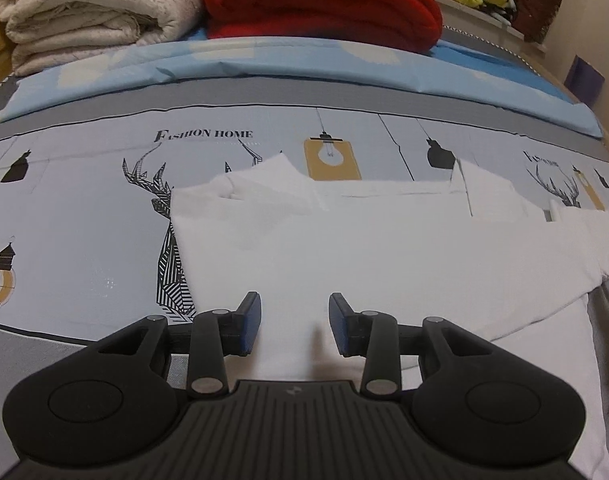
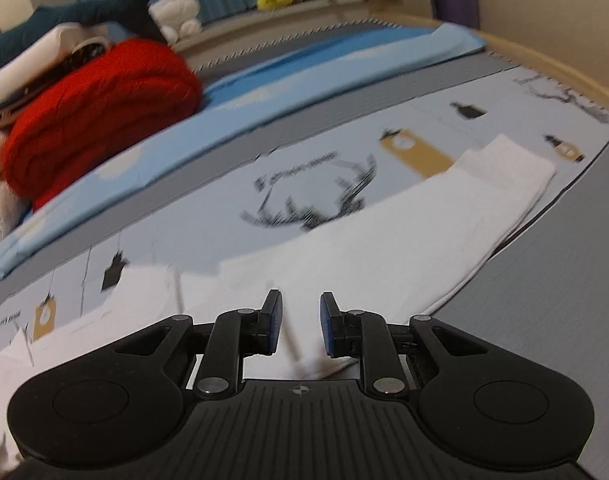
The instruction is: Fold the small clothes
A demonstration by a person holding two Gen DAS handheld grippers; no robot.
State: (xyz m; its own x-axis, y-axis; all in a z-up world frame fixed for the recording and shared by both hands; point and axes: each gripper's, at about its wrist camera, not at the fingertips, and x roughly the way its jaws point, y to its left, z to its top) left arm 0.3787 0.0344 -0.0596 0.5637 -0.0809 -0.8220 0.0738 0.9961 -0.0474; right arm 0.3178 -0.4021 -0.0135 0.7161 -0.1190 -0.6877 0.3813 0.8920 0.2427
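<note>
On the bed, a white garment (image 1: 364, 248) lies spread flat across the printed sheet (image 1: 84, 200), its left edge crossing the black line-drawn deer (image 1: 168, 216) and its far edge rumpled into a small peak near the yellow bulb motif (image 1: 331, 159). Your left gripper (image 1: 295, 323) hangs over the near part of the cloth, jaws parted by a moderate gap with nothing between the blue pads, so it holds nothing. Moving right, the fabric runs on towards a long piece that looks like a sleeve, seen in the right wrist view tapering away to its cuff (image 2: 504, 168) by the grey band of the bedding. Your right gripper (image 2: 300, 324) sits above the middle of the garment, jaws set narrower than the left pair but apart, and it too is empty; that view is smeared with motion blur, so fine creases there cannot be read. Judging by how it lies, the cloth is thin, light and limp: it will sag and drag rather than keep any shape, it may slide on the smooth sheet, and a single layer could slip from a shallow pinch. You would likely do best to take it at an edge or corner, such as the left hem beside the deer for one hand and the sleeve end for the other, biting deep enough to catch the seam. The folded red blanket (image 1: 324, 0) and cream quilt (image 1: 92, 12) beyond stay well apart from the work.
</note>
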